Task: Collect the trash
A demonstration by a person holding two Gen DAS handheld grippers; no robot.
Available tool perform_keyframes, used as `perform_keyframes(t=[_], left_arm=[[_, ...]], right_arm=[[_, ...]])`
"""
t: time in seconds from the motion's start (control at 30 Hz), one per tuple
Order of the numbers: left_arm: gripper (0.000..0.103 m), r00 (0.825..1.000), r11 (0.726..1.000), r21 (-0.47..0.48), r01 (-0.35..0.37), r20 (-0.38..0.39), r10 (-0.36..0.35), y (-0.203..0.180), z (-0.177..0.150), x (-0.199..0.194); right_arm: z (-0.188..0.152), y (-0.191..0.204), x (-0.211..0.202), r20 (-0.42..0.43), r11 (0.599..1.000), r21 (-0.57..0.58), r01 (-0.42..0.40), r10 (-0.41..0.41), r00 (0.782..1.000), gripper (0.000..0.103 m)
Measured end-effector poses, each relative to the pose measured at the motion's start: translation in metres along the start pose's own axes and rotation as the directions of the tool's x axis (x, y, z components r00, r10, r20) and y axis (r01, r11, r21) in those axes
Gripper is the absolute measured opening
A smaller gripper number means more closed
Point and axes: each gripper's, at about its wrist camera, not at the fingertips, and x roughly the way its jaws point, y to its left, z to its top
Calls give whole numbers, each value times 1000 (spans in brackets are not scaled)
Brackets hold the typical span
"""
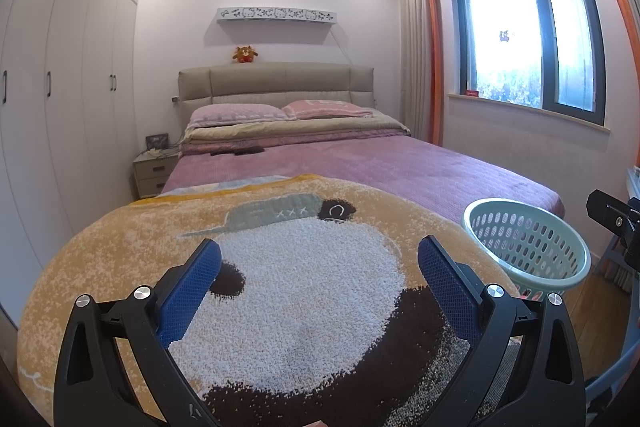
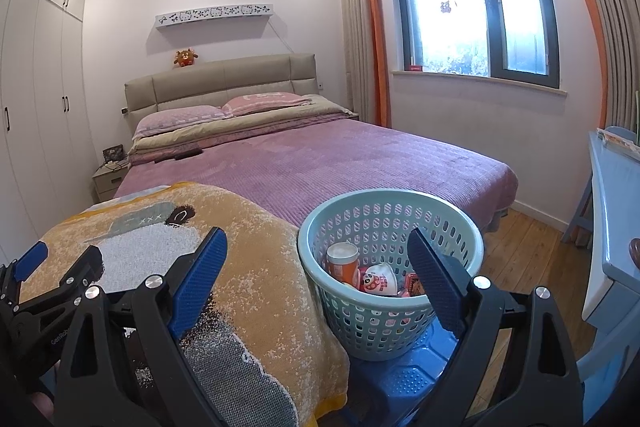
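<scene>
1. Looking along the left wrist view first, we see the left tool [image 1: 320, 281] with its blue pads spread wide and nothing between them, hovering over the cartoon blanket [image 1: 120, 255] at the foot of the bed [image 1: 400, 171].
2. We count no loose trash on the blanket or the purple cover in this view. The one pale green basket [image 1: 528, 243] stands off the bed's right corner, its inside hidden from here.
3. At the far right edge, a black part of the right tool [image 1: 612, 223] shows.
4. Turning to the right wrist view, we find the right tool [image 2: 318, 267] also wide open and empty, held just in front of the basket [image 2: 390, 255], which sits on one blue stool [image 2: 404, 375].
5. Inside the basket we count an orange cup [image 2: 342, 261], a white cartoon-printed bowl [image 2: 378, 279] and at least one red packet [image 2: 412, 283]; more may lie beneath.
6. The left tool [image 2: 28, 263] shows at the left edge.
7. We judge collecting nearly or fully done: the trash we can see lies in the basket, and nothing is left on the bed; the floor is only partly visible.
</scene>
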Motion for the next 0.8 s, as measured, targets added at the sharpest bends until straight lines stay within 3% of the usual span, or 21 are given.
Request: perform_keyframes(t=[0.8], left_arm=[[96, 1000, 1000, -3, 2, -5, -2, -1, -2, 0]], right_arm=[[-2, -1, 5, -15, 1000, 6, -11, 11, 1000, 87]])
